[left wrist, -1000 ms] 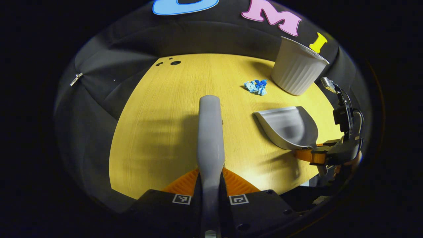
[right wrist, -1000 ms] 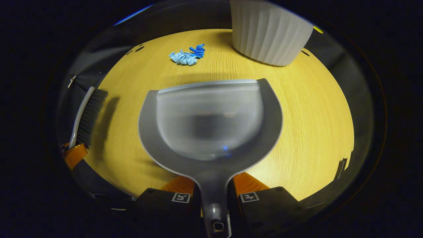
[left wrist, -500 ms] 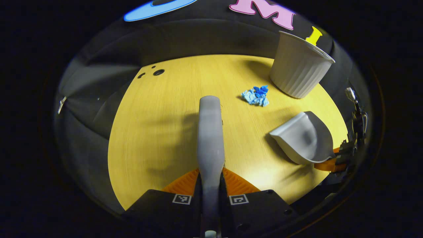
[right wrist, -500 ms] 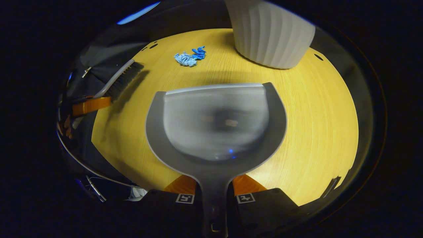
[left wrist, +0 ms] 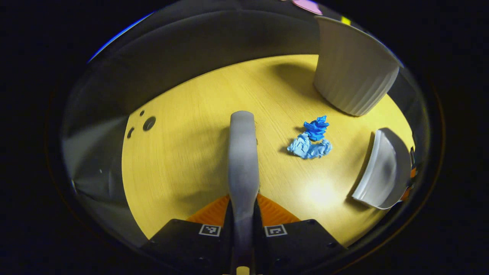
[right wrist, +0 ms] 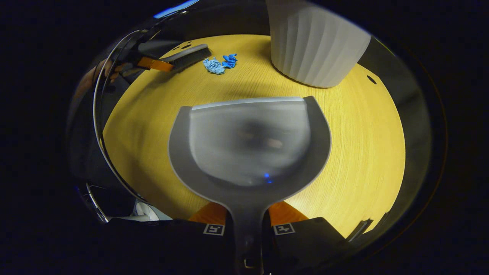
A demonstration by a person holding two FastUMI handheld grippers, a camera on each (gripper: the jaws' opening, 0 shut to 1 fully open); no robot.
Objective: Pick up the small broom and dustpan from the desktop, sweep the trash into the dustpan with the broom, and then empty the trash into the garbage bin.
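Since a second ago the left gripper (left wrist: 243, 214) has swung the broom (left wrist: 242, 152) round behind the blue trash (left wrist: 310, 142), which now lies mid-right in its view. Its fingers clench the broom handle; the right gripper (right wrist: 247, 221) grips the dustpan (right wrist: 248, 145), low centre in its own view. Both tools are picked up; sweeping and emptying remain. Beyond lies the yellow wood-grain worktop (right wrist: 363, 152), the white ribbed garbage bin (right wrist: 313, 46) upper right, then dark cloth.
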